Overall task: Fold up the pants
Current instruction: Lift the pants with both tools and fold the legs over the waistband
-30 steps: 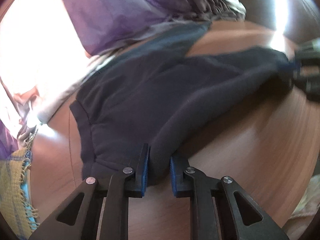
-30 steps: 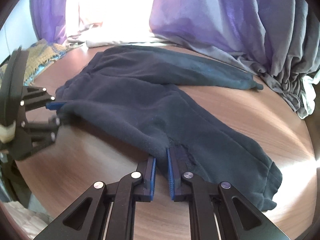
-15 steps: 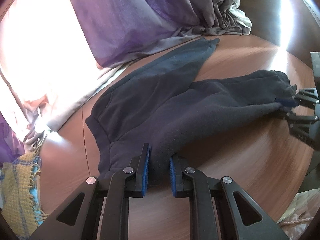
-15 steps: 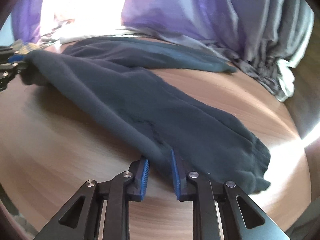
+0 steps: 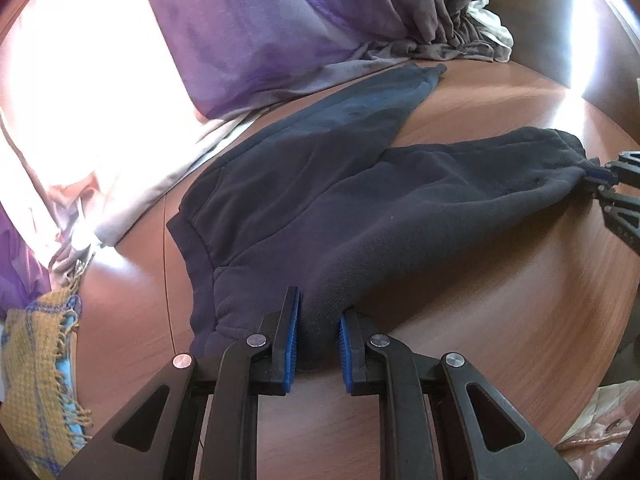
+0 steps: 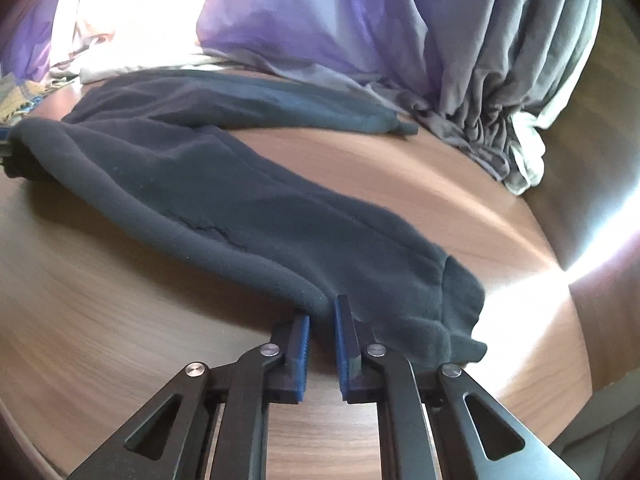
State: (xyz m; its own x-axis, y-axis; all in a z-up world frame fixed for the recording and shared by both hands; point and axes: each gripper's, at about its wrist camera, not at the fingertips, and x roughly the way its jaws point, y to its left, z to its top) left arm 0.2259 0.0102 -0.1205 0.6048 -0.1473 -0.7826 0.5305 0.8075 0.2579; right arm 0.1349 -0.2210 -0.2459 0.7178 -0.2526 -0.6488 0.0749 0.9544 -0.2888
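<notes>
Dark navy sweatpants [image 5: 320, 184] lie spread on a round wooden table [image 5: 480, 300]. One leg reaches toward the curtains; the other stretches right. My left gripper [image 5: 316, 328] is shut on a thick fold of fabric at the waist end. In the right wrist view the near leg [image 6: 248, 208] runs from far left down to its cuff [image 6: 460, 296]. My right gripper [image 6: 322, 316] is closing its jaws on the leg's near edge just short of the cuff, fabric between the pads. From the left wrist view, the right gripper [image 5: 600, 178] shows at the leg's far end.
Purple and grey curtains [image 6: 360, 32] bunch onto the table's far side, with white cloth [image 6: 528, 156] beside them. A yellow woven cloth with fringe [image 5: 36, 380] lies at the left edge. Bright sunlight glares on the table's right rim [image 6: 592, 264].
My right gripper has slid along the near leg from mid-leg toward the cuff and now pinches the edge there. The leg lies drawn out straighter. The left gripper keeps its hold.
</notes>
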